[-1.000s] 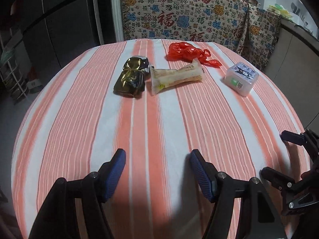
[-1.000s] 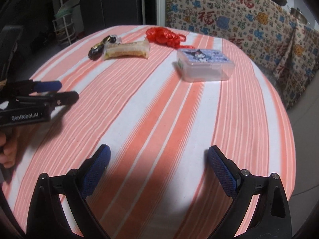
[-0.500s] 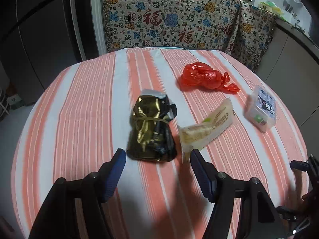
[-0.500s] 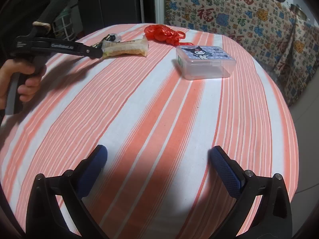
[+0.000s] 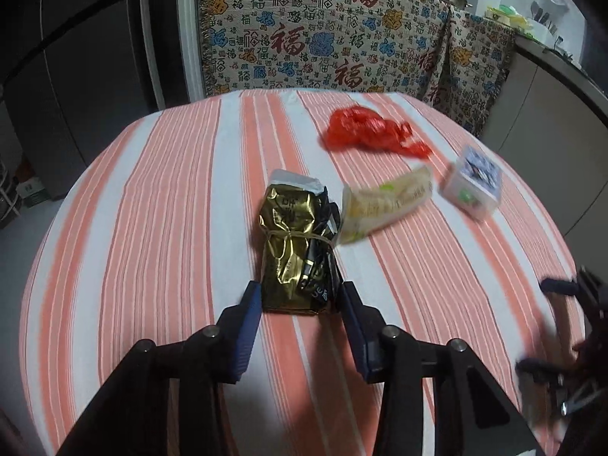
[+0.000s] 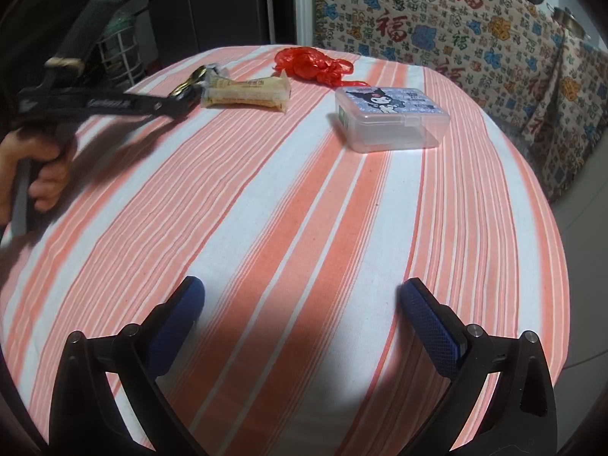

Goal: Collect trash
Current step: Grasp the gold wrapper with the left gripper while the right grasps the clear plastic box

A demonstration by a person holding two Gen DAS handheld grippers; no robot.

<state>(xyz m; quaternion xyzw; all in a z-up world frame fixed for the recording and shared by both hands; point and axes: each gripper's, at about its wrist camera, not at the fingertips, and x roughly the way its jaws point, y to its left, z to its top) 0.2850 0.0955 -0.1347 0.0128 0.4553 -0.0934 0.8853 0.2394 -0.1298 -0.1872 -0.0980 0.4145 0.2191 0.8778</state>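
A crumpled gold and black wrapper (image 5: 292,228) tied with a rubber band lies on the striped table (image 5: 152,228). My left gripper (image 5: 300,296) has the wrapper's near end between its blue pads (image 5: 250,304). The jaws are closing and stand right at its two sides, and no squeeze shows. From the right wrist view the left gripper (image 6: 178,104) reaches to the wrapper (image 6: 193,76) from the left, held by a hand (image 6: 45,182). A cream snack packet (image 5: 387,205) and a red plastic bag (image 5: 364,133) lie beyond. My right gripper (image 6: 300,304) hangs open over bare cloth.
A clear lidded box (image 6: 391,117) with a cartoon print stands right of the snack packet (image 6: 247,91). A patterned cloth (image 5: 323,38) hangs behind the table. Dark cabinets (image 5: 76,57) rise at the back left. The table's round edge drops off at the right.
My left gripper moved forward across the table to the gold wrapper and its jaws narrowed around the wrapper's near end. The right gripper stayed where it was, open.
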